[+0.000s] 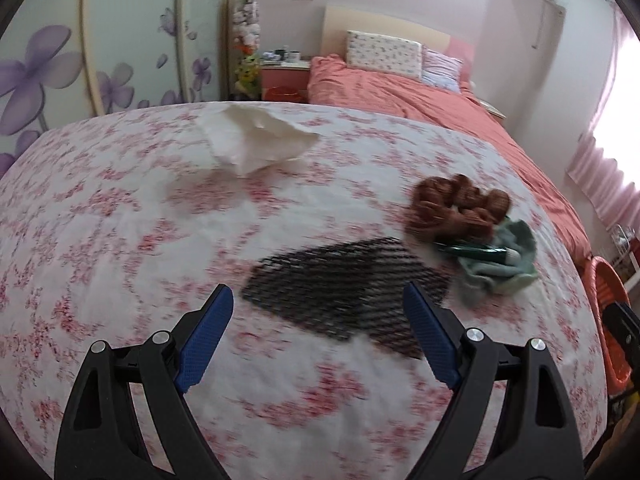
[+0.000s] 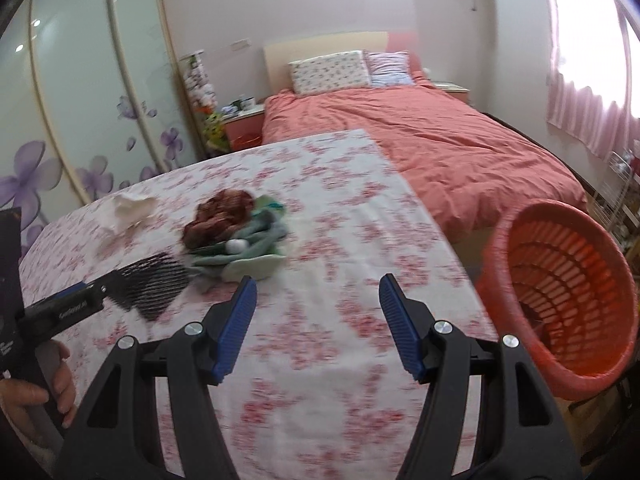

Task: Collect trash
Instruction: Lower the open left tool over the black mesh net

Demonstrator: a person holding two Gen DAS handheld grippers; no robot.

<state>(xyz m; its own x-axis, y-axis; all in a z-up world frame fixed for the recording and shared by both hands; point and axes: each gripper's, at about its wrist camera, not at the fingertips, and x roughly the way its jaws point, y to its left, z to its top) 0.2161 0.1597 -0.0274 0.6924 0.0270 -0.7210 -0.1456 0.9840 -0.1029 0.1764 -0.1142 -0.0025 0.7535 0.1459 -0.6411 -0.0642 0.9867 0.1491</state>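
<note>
While both claws hang over the floral tablecloth [image 1: 120, 216], nothing sits btwn either pair of blue pads. At far left a white tissue [image 1: 256, 140] lies crumpled near the far table edge, well apart from the rest. Next comes a black mesh [image 1: 344, 288], flat on the cloth, just beyond the left gripper [image 1: 318, 304], whose jaws are spread wide & empty. Right of the mesh, a brown wad [image 1: 460, 204] touches a green cloth [image 1: 508, 264], w/ a dark green tube [image 1: 476, 250] lying on that cloth. In the right wrist view, a hand [image 2: 36, 384] at the left edge grips the left tool's handle. Further right, the right gripper [image 2: 318, 292] is spread too, holding nothing, above bare cloth near the green pile. At far right an orange basket [image 2: 560, 288] stands just past the table's edge; what's inside can't be made out. Behind is a bed [image 2: 440, 140] w/ a coral cover.
</note>
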